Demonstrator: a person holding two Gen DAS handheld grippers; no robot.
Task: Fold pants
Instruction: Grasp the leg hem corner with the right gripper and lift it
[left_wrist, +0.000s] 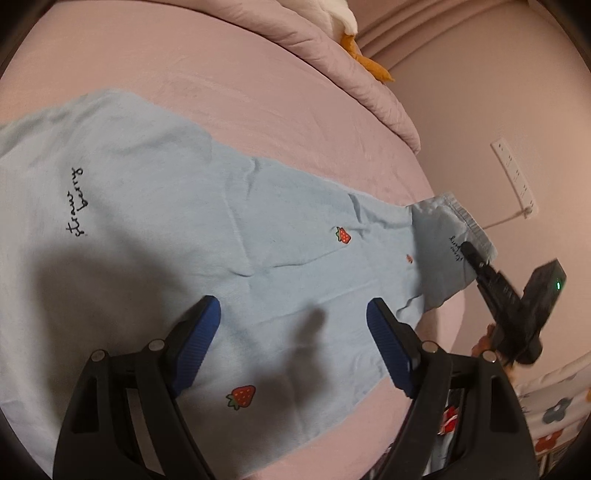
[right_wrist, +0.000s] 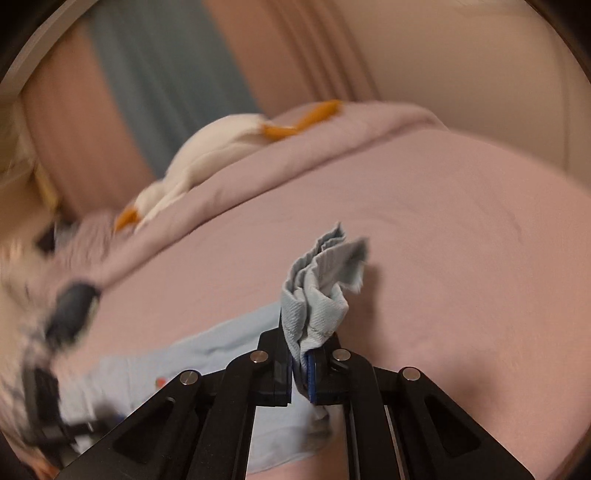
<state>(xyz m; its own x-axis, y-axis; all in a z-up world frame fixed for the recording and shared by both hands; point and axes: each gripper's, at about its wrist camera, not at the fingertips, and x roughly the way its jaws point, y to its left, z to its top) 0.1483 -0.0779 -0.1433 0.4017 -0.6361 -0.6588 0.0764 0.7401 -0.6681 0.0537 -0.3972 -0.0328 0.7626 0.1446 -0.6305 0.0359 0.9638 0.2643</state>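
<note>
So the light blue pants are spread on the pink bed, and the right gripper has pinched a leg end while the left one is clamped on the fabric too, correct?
Not quite. The left gripper is open above the pants, pinching nothing, as the left wrist view shows. The rest holds: they lie on the pink bed, and the right gripper is shut on a leg end.

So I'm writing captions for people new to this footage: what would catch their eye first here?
Probably the light blue pants with red strawberries, spread flat across the pink bed. Next, the right gripper, jaws shut on a bunched cuff of the pants and holding it off the bed, while the left gripper hangs open over the fabric. A white plush toy with orange feet lies on the rumpled quilt behind.
</note>
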